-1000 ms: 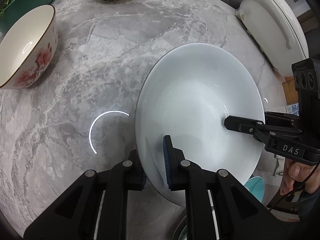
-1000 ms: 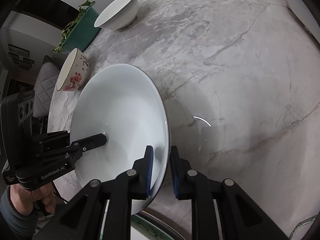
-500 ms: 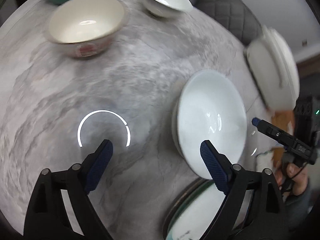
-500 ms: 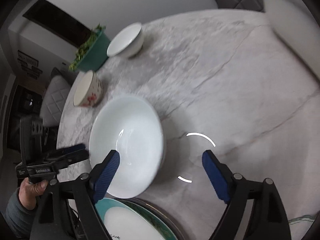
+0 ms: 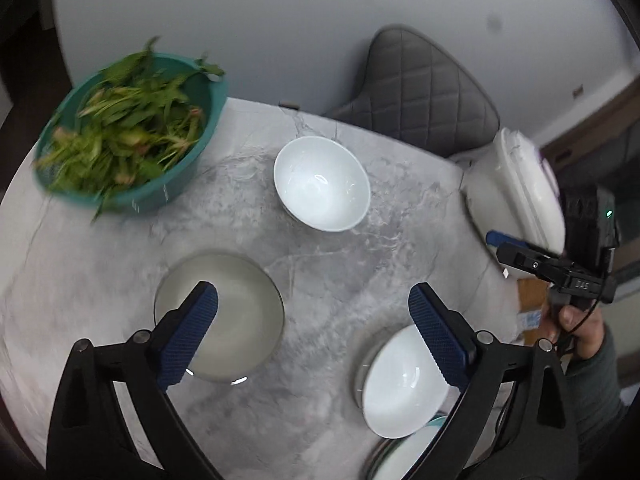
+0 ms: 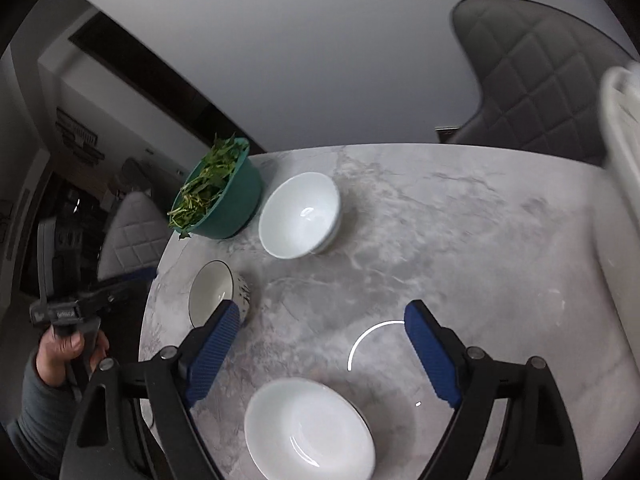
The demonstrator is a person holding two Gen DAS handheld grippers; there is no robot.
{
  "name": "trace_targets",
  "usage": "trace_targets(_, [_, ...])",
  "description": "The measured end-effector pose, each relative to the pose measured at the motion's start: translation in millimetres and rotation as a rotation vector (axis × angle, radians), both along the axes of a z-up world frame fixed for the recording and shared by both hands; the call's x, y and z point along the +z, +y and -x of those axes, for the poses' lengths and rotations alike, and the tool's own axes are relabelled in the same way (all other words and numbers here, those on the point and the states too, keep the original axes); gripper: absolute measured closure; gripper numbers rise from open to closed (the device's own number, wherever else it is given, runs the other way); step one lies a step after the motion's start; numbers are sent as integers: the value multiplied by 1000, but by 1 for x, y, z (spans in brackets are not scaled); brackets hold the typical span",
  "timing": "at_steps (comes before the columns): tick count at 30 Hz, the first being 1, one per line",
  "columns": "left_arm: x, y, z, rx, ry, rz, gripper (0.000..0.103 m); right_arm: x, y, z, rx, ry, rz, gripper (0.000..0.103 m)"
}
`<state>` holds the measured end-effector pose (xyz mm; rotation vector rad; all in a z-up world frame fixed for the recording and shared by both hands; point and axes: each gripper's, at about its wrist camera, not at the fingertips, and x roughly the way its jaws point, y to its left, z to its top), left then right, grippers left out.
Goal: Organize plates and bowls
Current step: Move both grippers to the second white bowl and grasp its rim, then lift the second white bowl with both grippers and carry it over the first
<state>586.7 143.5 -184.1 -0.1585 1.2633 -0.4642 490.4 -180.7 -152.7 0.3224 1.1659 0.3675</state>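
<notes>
We see a round marble counter point(image 6: 460, 248). At its upper left sits a teal basin of greens point(image 6: 218, 204), then a white bowl point(image 6: 300, 216), a shallow white bowl point(image 6: 308, 432) at bottom centre, and a patterned bowl point(image 6: 216, 292). Our left gripper point(image 5: 314, 336) and right gripper point(image 6: 320, 352) are both spread, holding nothing.

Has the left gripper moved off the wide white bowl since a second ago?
Yes. The left gripper let go, opened and drew back; the wide white bowl rests on the marble table.
</notes>
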Motion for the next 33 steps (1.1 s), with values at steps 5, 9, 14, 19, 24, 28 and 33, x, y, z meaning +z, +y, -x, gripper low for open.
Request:
trace_targets(5, [-21,-14,-73,-52,48,-14,6,-28,24,-52,1,40,-9,16])
trace_targets(9, [-54,-25,-114,-61,112,-24,6,-56,16,-86,-47,104,-54,16])
trace_targets(14, [-81,-45,-134,-103,136,-72,7,-88,14,-109,-48,173,-82,18])
trace_targets(19, [-100,-58,-145,-123,130,-133,8,-113,21,-121,-16,216,-93,23])
trace_targets(24, [-107,-65,-149,-134,132,-146,9,-126,25,-127,-7,236,-116,24])
trace_targets(28, [-109,-65,-148,-119,127,-146,9,-132,30,-127,10,252,-114,28])
trace_targets(33, [-108,-67,-139,-104,110,-203,9,-133,29,-127,0,253,-120,28])
